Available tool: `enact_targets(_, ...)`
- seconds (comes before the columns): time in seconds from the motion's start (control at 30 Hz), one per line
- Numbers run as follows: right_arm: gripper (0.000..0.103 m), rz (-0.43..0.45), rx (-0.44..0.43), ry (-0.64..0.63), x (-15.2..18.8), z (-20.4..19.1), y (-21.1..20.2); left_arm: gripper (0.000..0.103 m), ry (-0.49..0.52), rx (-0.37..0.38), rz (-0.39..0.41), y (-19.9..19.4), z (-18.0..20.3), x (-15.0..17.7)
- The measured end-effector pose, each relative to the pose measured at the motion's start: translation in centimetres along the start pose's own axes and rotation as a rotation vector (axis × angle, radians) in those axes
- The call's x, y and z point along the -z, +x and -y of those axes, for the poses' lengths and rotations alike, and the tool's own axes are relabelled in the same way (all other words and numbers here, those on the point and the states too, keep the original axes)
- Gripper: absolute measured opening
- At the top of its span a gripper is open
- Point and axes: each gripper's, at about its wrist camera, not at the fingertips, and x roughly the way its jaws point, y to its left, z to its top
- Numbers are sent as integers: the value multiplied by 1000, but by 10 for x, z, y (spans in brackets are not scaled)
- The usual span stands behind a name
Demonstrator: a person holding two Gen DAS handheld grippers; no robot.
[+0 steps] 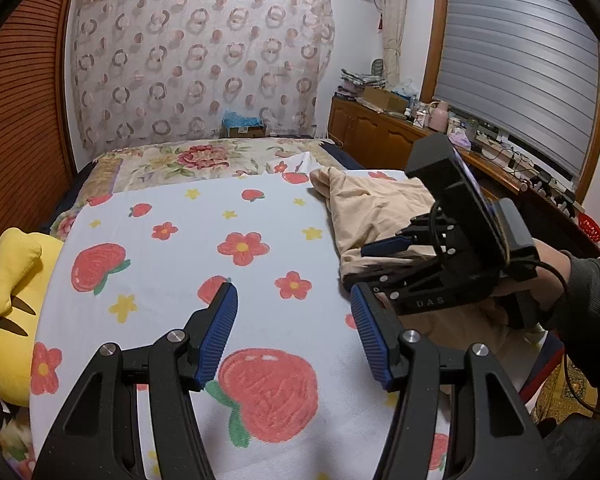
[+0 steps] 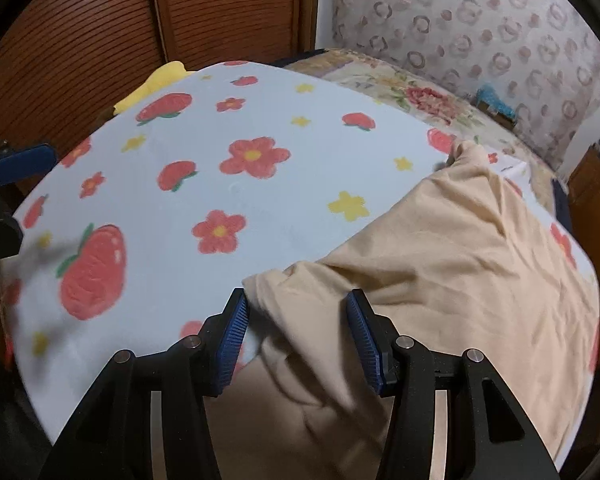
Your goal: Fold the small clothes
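The beige garment (image 2: 440, 260), lower right, lies crumpled: the open right gripper (image 2: 296, 332) should pinch its near edge cleanly; the left gripper (image 1: 294, 332) hangs open, empty.

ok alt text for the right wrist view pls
The right claw, jaws apart, reaches over the rumpled edge of a beige garment lying on a white cloth printed with strawberries and flowers. A slatted wooden door and a patterned curtain stand behind the bed.
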Motion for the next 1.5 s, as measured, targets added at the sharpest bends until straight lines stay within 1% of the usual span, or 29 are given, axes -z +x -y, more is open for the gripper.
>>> enact_targets(0.13, 52, 15, -30, 48, 0, 10, 1, 60, 3, 6, -14, 5, 3, 3)
enact_targets(0.17, 41, 23, -40, 62, 0, 13, 1, 60, 2, 10, -17, 6, 3, 3)
enact_targets(0.2, 24, 28, -38, 67, 1, 14, -1, 60, 2, 13, -18, 6, 4, 4)
enact_targets(0.23, 16, 34, -35, 70, 2, 13, 1, 60, 5, 14, -19, 6, 5, 4)
enact_targets(0.27, 12, 41, -40, 79, 4, 12, -2, 60, 6, 15, -20, 7, 6, 4)
enact_targets(0.33, 7, 69, -53, 103, 7, 17, -10, 60, 9, 20, -23, 7, 7, 5)
enact_targets(0.43, 7, 128, -58, 143, 11, 26, -32, 60, 14, 23, -28, 9, 9, 6)
enact_targets(0.53, 6, 196, -2, 160, 10, 42, -58, 60, 14, 26, -33, 10, 10, 7)
enact_targets(0.6, 6, 215, 33, 173, 10, 55, -72, 60, 15, 29, -34, 10, 11, 8)
enact_targets(0.67, 6, 223, 86, 188, 10, 75, -84, 60, 15, 31, -34, 9, 12, 8)
enact_targets(0.9, 6, 199, 293, 255, 15, 140, -96, 60, 18, 39, -44, 14, 16, 9)
enact_targets(0.97, 6, 187, 342, 288, 16, 155, -91, 60, 21, 42, -49, 16, 18, 10)
enact_targets(1.03, 6, 149, 382, 324, 18, 167, -77, 60, 23, 44, -54, 18, 19, 10)
enact_targets(1.13, 6, 91, 422, 353, 27, 178, -55, 60, 23, 43, -62, 21, 20, 10)
enact_targets(1.27, 6, 79, 399, 417, 35, 180, -40, 60, 26, 41, -72, 22, 21, 12)
enact_targets(1.33, 14, 83, 409, 435, 37, 180, -40, 60, 28, 42, -74, 22, 22, 12)
enact_targets(1.4, 23, 69, 465, 441, 37, 182, -46, 60, 28, 43, -77, 22, 23, 11)
enact_targets(1.43, 24, 62, 489, 442, 37, 186, -51, 60, 28, 45, -77, 23, 24, 11)
enact_targets(1.5, 24, 70, 483, 440, 35, 182, -59, 60, 31, 51, -76, 23, 26, 11)
